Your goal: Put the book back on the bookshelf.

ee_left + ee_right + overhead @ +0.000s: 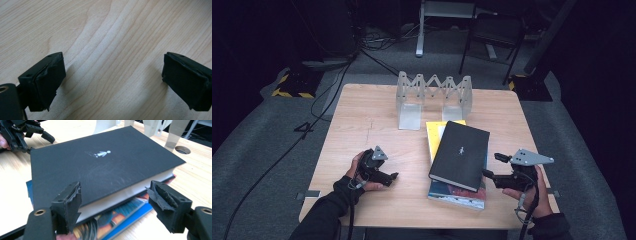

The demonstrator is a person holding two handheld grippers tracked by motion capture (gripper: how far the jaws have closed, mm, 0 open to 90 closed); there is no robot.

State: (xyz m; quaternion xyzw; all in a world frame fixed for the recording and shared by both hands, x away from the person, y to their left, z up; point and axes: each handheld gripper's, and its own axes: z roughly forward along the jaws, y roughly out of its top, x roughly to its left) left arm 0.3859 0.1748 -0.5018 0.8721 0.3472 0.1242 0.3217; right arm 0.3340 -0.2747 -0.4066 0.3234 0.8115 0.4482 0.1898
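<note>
A black hardcover book (460,154) with a small white figure on its cover lies on top of a stack at the table's middle right. Beneath it are a yellow book (434,132) and a colourful blue book (457,196). My right gripper (491,165) is open at the black book's right edge. In the right gripper view the black book (100,165) lies just beyond my right gripper (113,200), with the blue book (125,212) under it. My left gripper (392,176) rests open on bare wood left of the stack, and the left gripper view has nothing between the left gripper (112,75) jaws.
A pale accordion-style book rack (434,92) stands at the back middle of the wooden table (362,115). The table has a round cable hole (182,150) near the rack. A chair (494,32) and cables lie on the floor beyond.
</note>
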